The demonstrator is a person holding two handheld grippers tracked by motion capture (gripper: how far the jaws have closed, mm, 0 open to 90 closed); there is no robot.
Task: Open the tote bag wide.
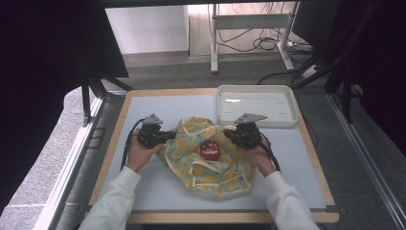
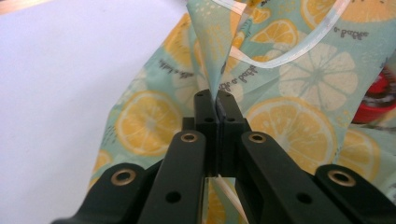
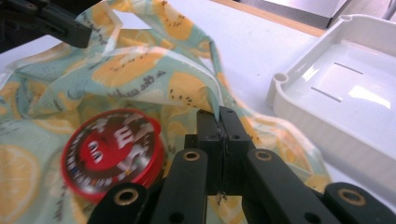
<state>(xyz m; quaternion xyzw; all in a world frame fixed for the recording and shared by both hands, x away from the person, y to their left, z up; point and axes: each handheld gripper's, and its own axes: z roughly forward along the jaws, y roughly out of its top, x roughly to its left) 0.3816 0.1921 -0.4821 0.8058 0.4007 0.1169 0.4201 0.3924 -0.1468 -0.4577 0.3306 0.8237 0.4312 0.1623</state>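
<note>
High view: fixed above the person's edge of the counter (image 1: 158,191), facing forward and down; far enough to take in the whole counter, with the lemon-print cloth (image 1: 210,158) near its middle and floor beyond.
Left gripper view: rides on the left gripper (image 2: 216,105), at the cloth's (image 2: 280,93) left edge, looking along the black jaws across it; very near, print legible.
Right gripper view: rides on the right gripper (image 3: 219,122), at the cloth's (image 3: 140,70) right edge, facing across it; very near.
Shared ground: all three views show the cloth and the red round tin (image 1: 209,150) (image 2: 378,100) (image 3: 114,149) on it; the high and right gripper views share the white tray (image 1: 256,105) (image 3: 336,98) beyond the cloth.
</note>
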